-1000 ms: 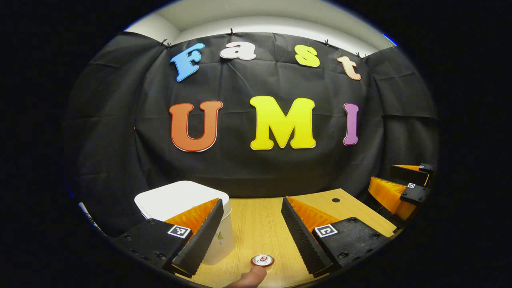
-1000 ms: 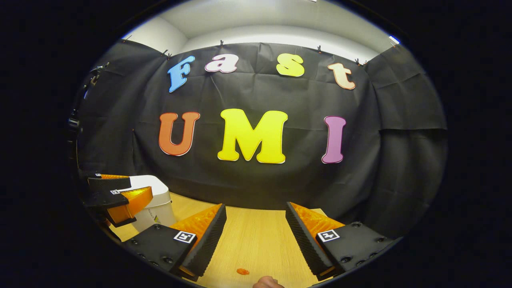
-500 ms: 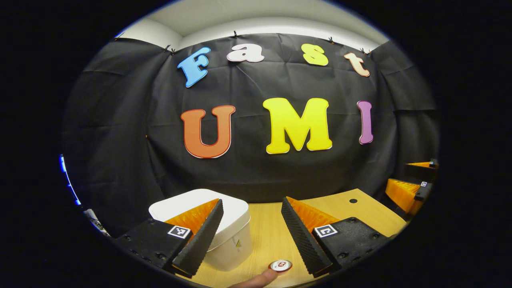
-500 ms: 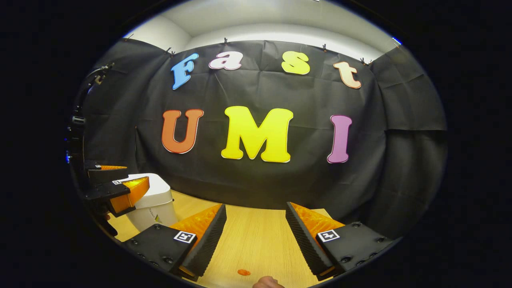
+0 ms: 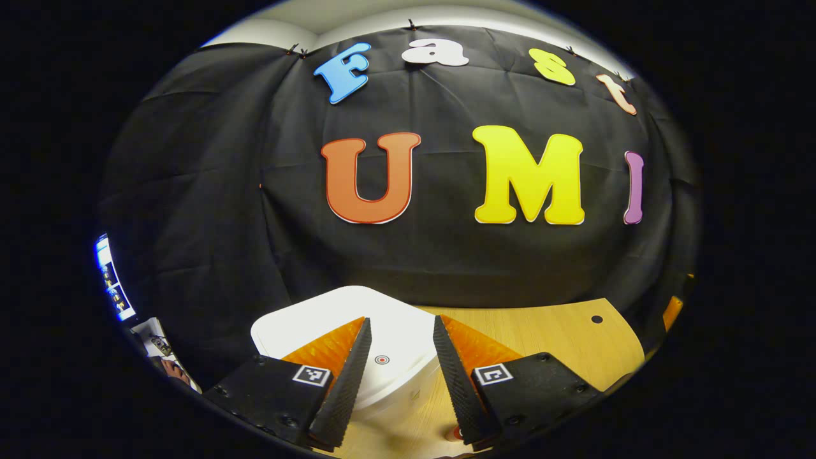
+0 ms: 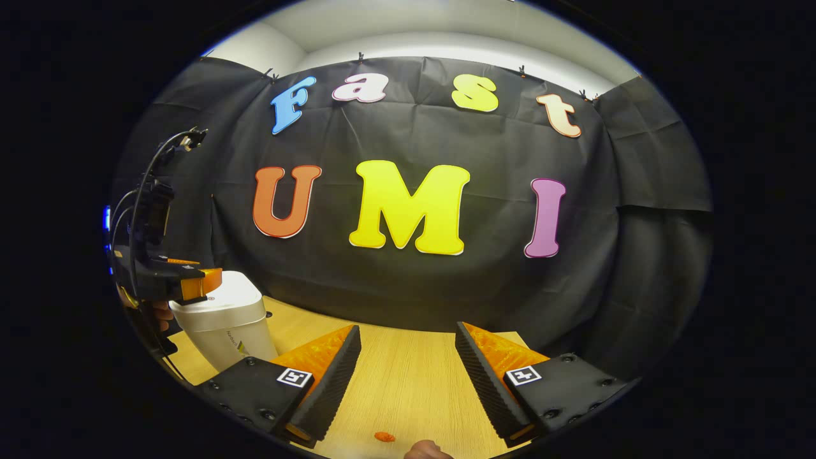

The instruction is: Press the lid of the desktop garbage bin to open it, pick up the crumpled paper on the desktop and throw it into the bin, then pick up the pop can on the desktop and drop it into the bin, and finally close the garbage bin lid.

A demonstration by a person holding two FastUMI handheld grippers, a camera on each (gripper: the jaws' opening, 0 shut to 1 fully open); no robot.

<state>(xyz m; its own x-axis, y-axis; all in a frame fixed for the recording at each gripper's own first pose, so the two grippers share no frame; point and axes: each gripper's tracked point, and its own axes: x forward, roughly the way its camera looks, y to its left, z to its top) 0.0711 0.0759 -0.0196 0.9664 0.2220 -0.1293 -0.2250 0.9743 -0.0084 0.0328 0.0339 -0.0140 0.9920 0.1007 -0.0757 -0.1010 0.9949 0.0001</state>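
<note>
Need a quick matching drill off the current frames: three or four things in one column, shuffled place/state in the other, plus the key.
Things:
1. bin lid
2. left gripper
3. right gripper
4. orange scrap

Places/states:
A. open, over bare wooden tabletop
B. lying on the tabletop near the view's bottom edge
C. white, down on the bin, a small round mark on top
D. poised over the bin, fingers straddling the round mark

Pairs: 1-C, 2-D, 3-A, 4-B
</note>
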